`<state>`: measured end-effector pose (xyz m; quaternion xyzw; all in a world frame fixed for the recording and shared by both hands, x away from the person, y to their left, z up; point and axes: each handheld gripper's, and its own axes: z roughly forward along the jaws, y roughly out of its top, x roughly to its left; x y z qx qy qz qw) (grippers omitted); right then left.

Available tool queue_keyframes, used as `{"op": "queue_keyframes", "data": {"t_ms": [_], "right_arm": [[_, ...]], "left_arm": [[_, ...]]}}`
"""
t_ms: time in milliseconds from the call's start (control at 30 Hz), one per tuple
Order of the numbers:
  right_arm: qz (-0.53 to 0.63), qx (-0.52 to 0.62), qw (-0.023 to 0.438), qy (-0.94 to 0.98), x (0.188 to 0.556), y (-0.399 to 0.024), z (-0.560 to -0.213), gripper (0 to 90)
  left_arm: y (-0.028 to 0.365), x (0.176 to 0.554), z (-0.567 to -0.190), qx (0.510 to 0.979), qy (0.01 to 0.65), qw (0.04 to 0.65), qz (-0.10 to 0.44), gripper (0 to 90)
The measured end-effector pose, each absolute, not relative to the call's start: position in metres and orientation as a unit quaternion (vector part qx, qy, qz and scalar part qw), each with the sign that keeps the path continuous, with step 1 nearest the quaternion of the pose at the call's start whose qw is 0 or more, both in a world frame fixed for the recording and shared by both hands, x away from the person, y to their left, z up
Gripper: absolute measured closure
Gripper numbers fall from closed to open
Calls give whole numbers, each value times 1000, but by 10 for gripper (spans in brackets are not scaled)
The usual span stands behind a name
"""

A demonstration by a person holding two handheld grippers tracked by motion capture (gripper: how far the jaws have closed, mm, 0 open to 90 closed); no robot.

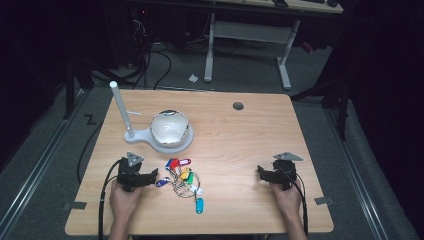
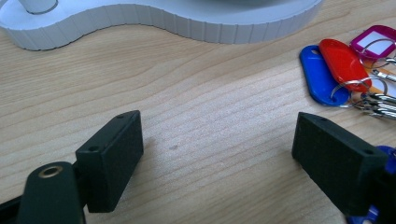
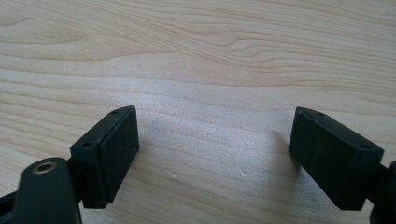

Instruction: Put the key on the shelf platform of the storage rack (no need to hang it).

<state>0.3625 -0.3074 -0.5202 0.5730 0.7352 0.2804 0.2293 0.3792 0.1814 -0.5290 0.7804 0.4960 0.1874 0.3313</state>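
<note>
- Fingers (image 2: 110, 158) of your left gripper (image 1: 150, 176) stand wide apart with nothing between them, just bare wood of the bench (image 1: 235, 140).
- Your left gripper lies low over the bench, pointing right in the high view, toward the bunch of keys (image 1: 183, 180), which sits just beside its tip.
- Keys lie on the near middle of the bench, between your two hands and closer to the left one; the bunch's long axis runs from the far left to the near right, ending in a light blue tag (image 1: 199, 205) nearest you.
- From the left gripper view, a blue tag (image 2: 320, 74), a red tag (image 2: 343, 63) and a purple tag (image 2: 373, 41) fan out side by side, their ringed ends pointing to the lower right; another blue tag touches the right-hand finger.
- Your right gripper (image 1: 261, 172) points left in the high view, well apart from the keys, its fingers (image 3: 112, 154) wide with only wood between them.
- White stand (image 1: 150, 136) with a clear dome (image 1: 170, 127) and an upright post (image 1: 121, 109) sits beyond the keys.
</note>
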Motion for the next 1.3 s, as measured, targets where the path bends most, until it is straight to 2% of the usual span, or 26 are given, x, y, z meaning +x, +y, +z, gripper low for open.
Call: {"op": "queue_keyframes", "data": {"t_ms": [1033, 1200, 1300], "right_arm": [[280, 574, 231, 734, 362, -307, -520, 169], [280, 574, 231, 734, 362, -307, -520, 169], [280, 574, 230, 734, 362, -307, -520, 169]], "left_arm": [[181, 381, -527, 771, 514, 331, 179, 190], [184, 380, -525, 774, 512, 327, 180, 273], [184, 378, -524, 774, 510, 332, 176, 286]]}}
